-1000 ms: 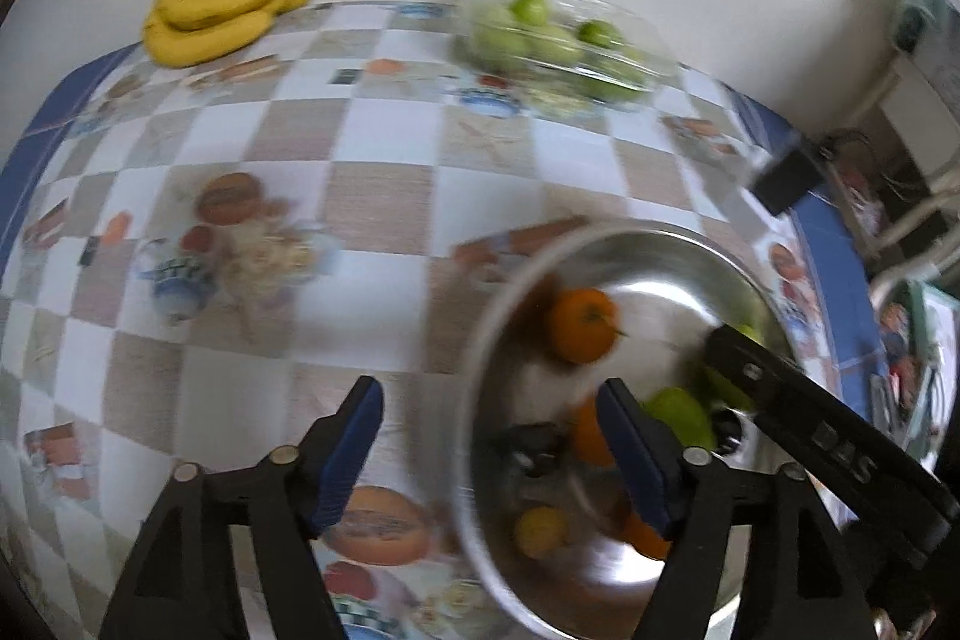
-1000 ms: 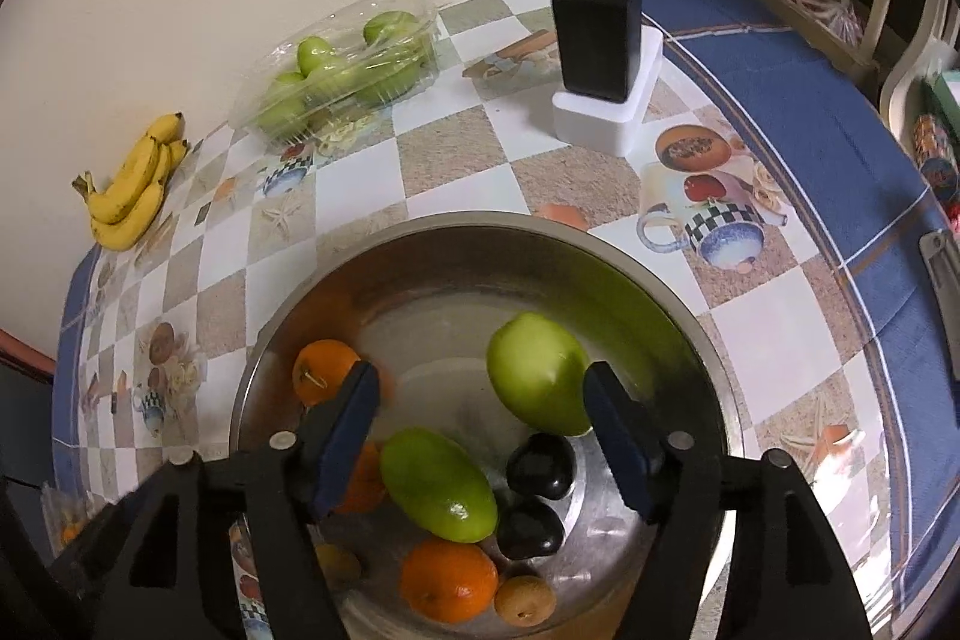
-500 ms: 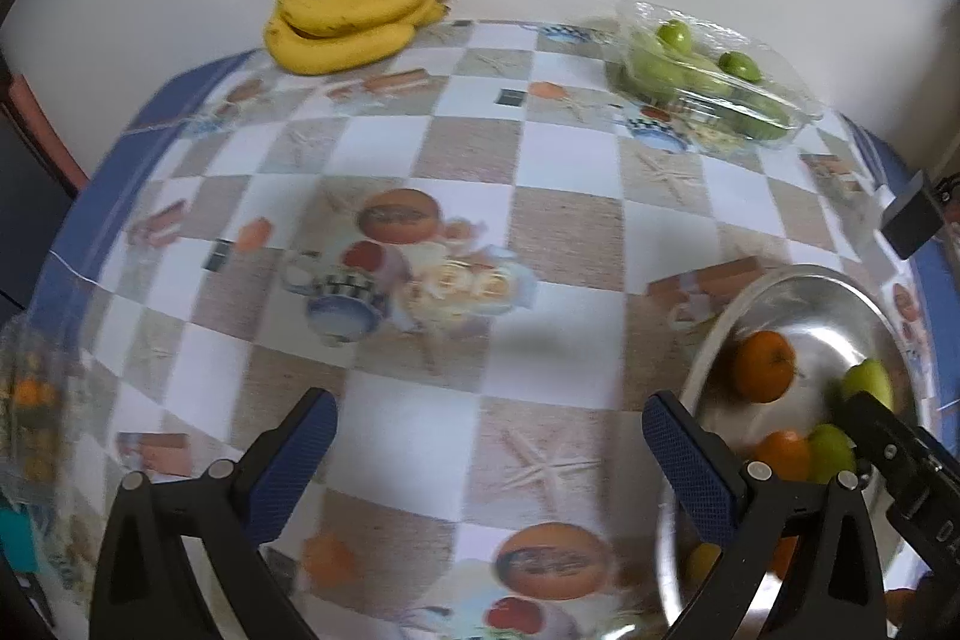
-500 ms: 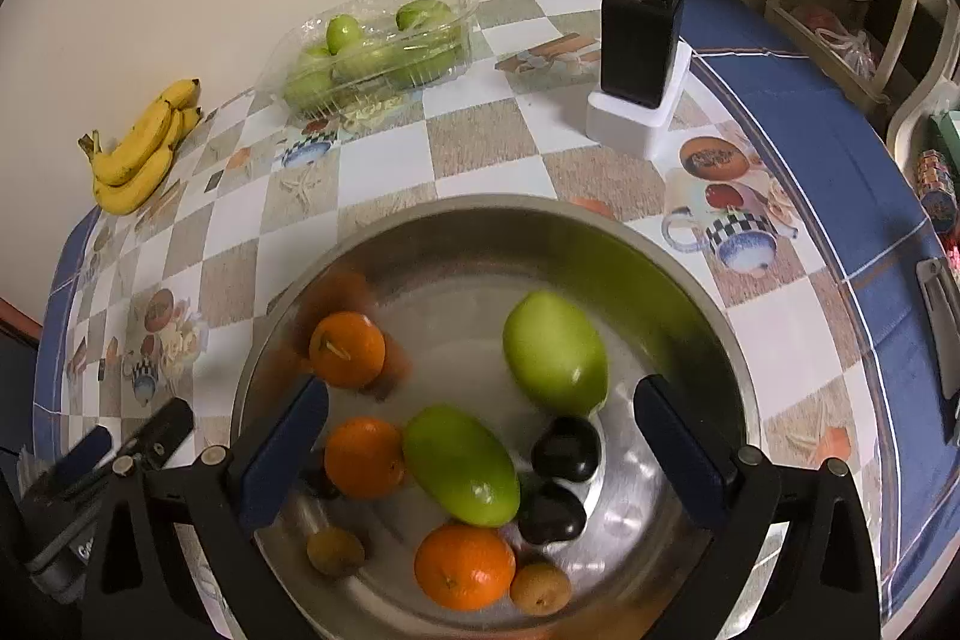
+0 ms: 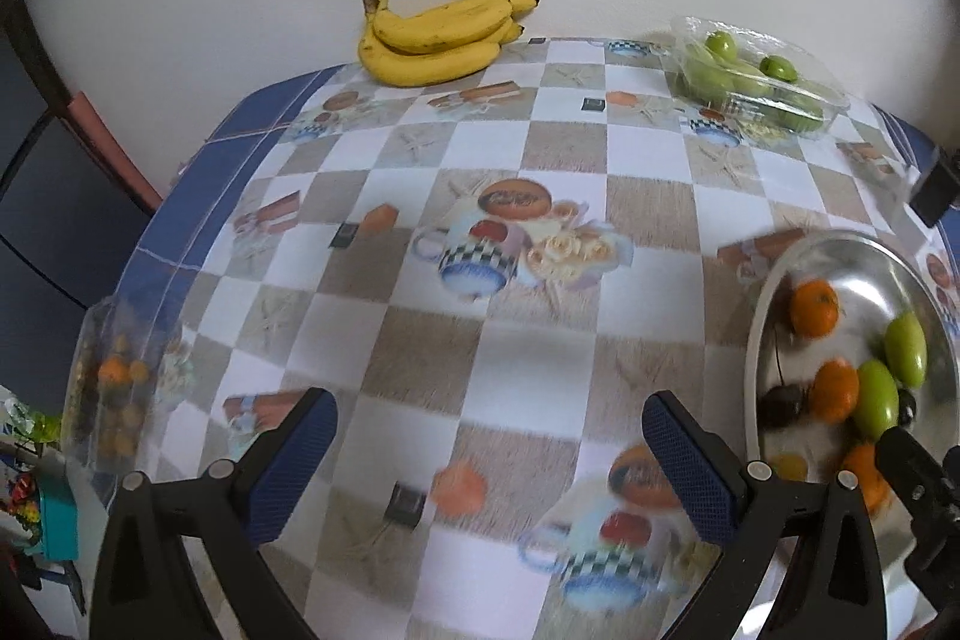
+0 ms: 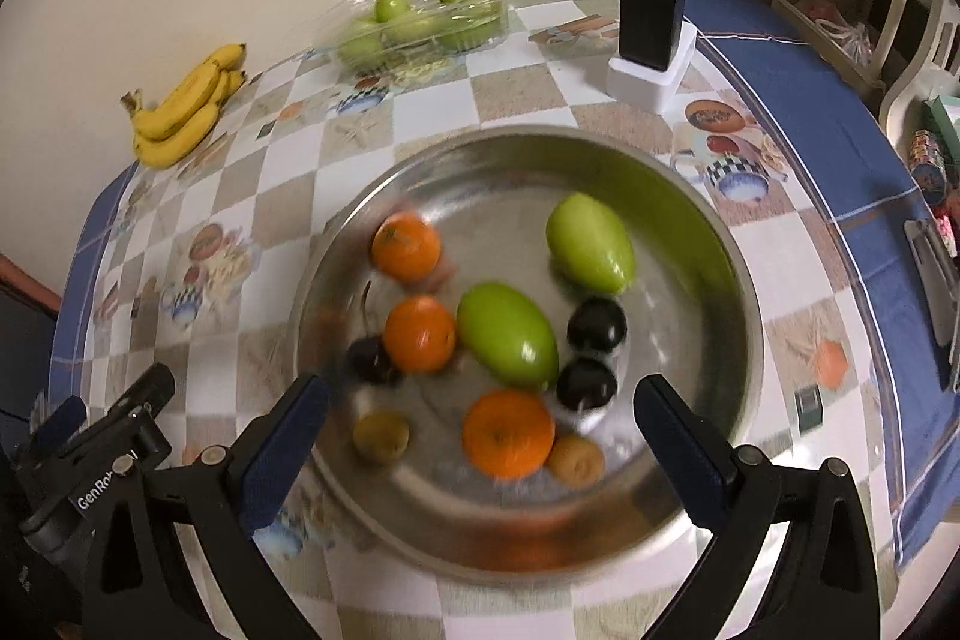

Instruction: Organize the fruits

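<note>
A steel bowl point(image 6: 690, 196) holds oranges point(image 6: 507, 433), two green mangoes point(image 6: 507, 334), dark plums point(image 6: 597, 325) and small brown fruits point(image 6: 576, 459). My right gripper point(image 6: 480, 451) is open and empty, hovering over the bowl's near side. My left gripper point(image 5: 489, 460) is open and empty above the checked tablecloth, left of the bowl point(image 5: 774, 280). A banana bunch point(image 5: 438, 34) lies at the table's back by the wall. A clear box of green fruits point(image 5: 756, 76) sits at the back right.
A black charger on a white block point(image 6: 651, 40) stands behind the bowl with a cable. A clear box of small orange fruits point(image 5: 114, 388) sits at the table's left edge. The wall is close behind. Chairs and clutter stand to the right point(image 6: 924, 58).
Both grippers have opened wide. My left gripper has swung left, away from the bowl, over the tablecloth. My right gripper has drawn back; fruit in the bowl has shifted slightly.
</note>
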A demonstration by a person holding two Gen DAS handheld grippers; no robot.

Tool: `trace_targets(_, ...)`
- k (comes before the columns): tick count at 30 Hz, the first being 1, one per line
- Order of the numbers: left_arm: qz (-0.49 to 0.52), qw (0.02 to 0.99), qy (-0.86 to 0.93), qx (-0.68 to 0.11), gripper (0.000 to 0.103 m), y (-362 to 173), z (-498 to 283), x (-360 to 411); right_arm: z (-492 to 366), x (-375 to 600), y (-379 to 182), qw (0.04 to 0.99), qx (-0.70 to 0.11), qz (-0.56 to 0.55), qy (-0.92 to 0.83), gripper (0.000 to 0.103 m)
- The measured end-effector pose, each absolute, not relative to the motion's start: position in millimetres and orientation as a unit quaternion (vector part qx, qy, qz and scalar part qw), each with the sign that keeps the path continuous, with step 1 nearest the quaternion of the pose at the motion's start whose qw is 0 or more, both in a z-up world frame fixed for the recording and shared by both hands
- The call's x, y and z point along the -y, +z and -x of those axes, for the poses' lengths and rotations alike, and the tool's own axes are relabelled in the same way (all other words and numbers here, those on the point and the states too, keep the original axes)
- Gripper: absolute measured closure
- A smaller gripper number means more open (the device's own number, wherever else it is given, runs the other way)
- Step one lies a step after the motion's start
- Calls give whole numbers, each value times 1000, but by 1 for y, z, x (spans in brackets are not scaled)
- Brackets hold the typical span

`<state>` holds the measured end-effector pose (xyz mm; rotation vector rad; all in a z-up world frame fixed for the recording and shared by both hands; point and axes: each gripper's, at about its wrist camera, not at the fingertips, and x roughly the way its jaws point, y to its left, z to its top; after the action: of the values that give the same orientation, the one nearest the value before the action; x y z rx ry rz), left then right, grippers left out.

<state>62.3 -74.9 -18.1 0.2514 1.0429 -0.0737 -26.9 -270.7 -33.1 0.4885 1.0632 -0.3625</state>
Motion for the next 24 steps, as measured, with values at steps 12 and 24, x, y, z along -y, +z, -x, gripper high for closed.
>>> trace_targets(12,-113,837,-54,-533,0,-27,-14,39,65,235,-36,814,-519,-207,-157,1)
trace_targets(24,-122,837,-51,-531,0,-26,-3,30,82,230,-27,824,-499,-205,-172,1)
